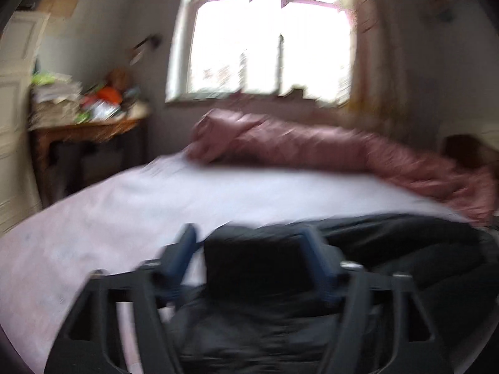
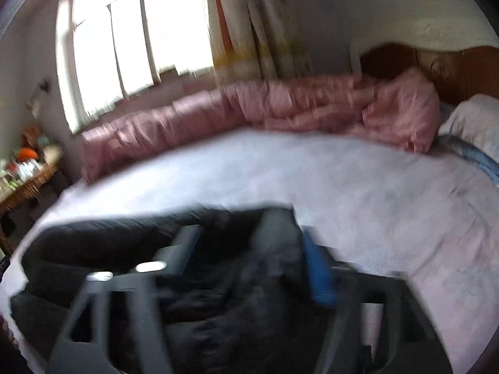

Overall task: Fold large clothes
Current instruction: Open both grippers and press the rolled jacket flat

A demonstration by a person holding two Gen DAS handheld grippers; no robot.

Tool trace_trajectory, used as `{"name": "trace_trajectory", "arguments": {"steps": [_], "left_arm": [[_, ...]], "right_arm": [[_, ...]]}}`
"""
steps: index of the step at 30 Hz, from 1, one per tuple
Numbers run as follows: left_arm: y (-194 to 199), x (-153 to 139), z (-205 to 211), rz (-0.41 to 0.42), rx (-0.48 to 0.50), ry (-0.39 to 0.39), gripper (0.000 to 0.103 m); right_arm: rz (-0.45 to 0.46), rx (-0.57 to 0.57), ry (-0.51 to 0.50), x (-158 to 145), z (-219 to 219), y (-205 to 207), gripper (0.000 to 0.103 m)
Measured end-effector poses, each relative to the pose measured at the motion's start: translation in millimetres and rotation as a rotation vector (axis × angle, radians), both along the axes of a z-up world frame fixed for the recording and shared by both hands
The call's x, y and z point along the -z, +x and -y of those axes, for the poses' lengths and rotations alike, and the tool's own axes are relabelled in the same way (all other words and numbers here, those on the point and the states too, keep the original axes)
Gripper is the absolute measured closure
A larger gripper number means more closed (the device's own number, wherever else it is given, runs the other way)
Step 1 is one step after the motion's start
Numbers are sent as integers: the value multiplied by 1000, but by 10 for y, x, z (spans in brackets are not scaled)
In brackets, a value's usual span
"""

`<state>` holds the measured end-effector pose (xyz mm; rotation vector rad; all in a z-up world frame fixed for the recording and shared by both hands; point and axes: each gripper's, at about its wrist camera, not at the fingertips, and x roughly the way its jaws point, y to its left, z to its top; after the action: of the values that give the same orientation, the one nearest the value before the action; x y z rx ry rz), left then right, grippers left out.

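Both views are blurred by motion. A large black garment [image 1: 405,268] lies on the near part of a bed with a pale sheet [image 1: 131,205]. My left gripper [image 1: 252,249] has its blue-padded fingers wide apart, with a fold of the black cloth between them. In the right wrist view the same garment [image 2: 103,249] spreads to the left over the sheet [image 2: 374,199]. My right gripper [image 2: 249,243] also has black cloth bunched between its fingers. The blur hides whether either gripper clamps the cloth.
A rolled pink quilt [image 1: 312,143] lies along the bed's far side under a bright window [image 1: 268,40]. A cluttered wooden table [image 1: 87,124] stands at left. A wooden headboard [image 2: 436,62] and a pillow [image 2: 474,121] are at right.
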<state>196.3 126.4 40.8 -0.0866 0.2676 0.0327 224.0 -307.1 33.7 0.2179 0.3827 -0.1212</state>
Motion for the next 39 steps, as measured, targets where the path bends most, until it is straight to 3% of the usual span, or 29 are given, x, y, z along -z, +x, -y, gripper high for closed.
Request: {"name": "trace_trajectory", "arguments": {"steps": [1,4,5,6,8,10,12,15,17,22,27,39], "left_arm": [[-21,-45,89,5,50,-1,7],[79,-115,388,-69,180,2,2],[177,-131,494,-131,202,4,1],[269,-139,564,-181,215,4,1],[519,-146,690,-282,247,-6,1],[738,-145,791,-343,243,-6,1],[987,-75,917,-407,200,32,1],[1236,213,1053,-499,154,43,0],[1325,413,1046,-519,116,47,0],[1428,769,999,-550,97,59,0],[1430,841,1057,-534,75,107,0],[1423,866,1032,-529,79,113,0]], "right_arm": [[34,-12,-2,-50,-37,-85,15],[114,-130,-7,-211,-234,-244,13],[102,-183,12,-219,-289,-222,8],[84,-222,28,-209,-327,-205,0],[-12,-319,87,-94,-457,-29,0],[-98,-333,102,50,-547,116,0],[-214,-322,63,244,-669,298,0],[-271,-286,-65,392,-862,411,0],[-283,-273,-127,442,-928,443,0],[-310,-260,-154,553,-913,560,0],[-349,-260,-174,656,-914,675,0],[-400,-272,-159,785,-934,779,0]]}}
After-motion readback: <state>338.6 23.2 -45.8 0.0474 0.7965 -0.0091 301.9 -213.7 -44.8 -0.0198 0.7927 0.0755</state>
